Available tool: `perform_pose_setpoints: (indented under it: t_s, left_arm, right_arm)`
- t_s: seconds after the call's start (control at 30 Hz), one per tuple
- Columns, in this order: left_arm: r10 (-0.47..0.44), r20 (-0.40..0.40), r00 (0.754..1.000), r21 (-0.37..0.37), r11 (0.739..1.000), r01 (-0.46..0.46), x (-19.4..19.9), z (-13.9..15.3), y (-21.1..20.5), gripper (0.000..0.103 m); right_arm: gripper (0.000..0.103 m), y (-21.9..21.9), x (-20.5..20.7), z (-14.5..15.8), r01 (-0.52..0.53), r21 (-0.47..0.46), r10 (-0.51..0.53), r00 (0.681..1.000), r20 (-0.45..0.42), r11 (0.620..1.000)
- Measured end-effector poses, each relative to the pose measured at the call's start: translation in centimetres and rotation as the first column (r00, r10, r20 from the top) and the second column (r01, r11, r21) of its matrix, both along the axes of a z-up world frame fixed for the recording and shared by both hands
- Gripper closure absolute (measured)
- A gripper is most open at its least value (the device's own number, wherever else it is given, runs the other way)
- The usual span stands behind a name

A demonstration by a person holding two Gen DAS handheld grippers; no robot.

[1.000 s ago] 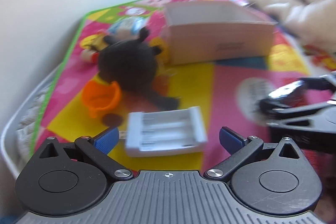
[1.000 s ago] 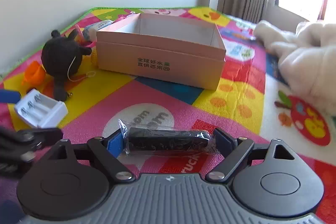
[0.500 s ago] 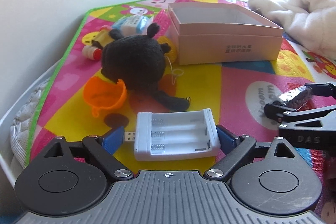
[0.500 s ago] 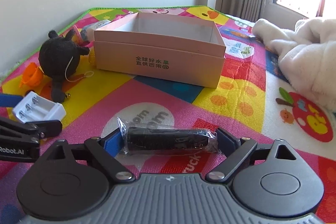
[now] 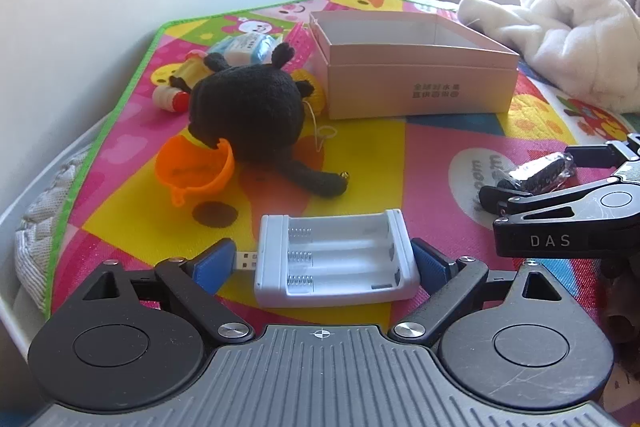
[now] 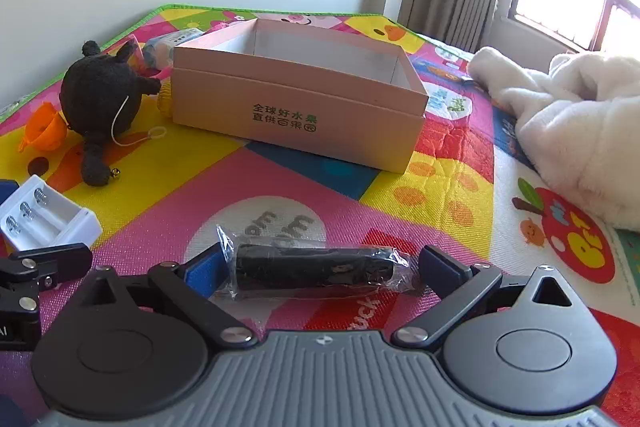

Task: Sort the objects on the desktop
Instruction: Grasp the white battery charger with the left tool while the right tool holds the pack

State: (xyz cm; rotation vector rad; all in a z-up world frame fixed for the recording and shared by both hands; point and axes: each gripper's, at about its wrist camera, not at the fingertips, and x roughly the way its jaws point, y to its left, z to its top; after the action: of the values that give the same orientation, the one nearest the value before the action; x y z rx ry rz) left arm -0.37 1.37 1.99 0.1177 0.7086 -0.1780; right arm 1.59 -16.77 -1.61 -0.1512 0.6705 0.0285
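White battery charger (image 5: 334, 263) pinched by left gripper (image 5: 324, 263), right gripper (image 6: 320, 269) spread — 2 fingers flanking black wrapped stick (image 6: 312, 267).

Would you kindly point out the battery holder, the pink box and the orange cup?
battery holder (image 5: 334, 261): left wrist view, middle slot.
pink box (image 6: 296, 117): right wrist view, front wall.
orange cup (image 5: 192, 169): left wrist view, inner wall.
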Motion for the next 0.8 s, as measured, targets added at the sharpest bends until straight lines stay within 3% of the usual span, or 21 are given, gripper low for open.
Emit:
perform_pose_setpoints:
  t_s: [0.43,0.57,0.8]
  left_arm:
    - [0.018,-0.002,1.0,0.029,0.999,-0.018,0.3,-0.2,-0.7,0.006]
    - [0.004,-0.012,1.0,0.039,0.999,-0.004,-0.1,0.5,-0.7,0.009]
    - [0.041,-0.004,0.999,-0.004,0.999,-0.041,-2.8,2.6,0.1,0.009]
  right_arm:
    - [0.004,0.0,0.0,0.1,-0.006,-0.005,0.006,1.0,-0.003,1.0]
    - [0.017,0.6,-0.9,0.9,-0.038,-0.029,0.038,0.999,0.016,0.999]
    - [0.018,0.3,-3.9,4.4,-0.059,0.08,0.059,0.998,0.008,0.995]
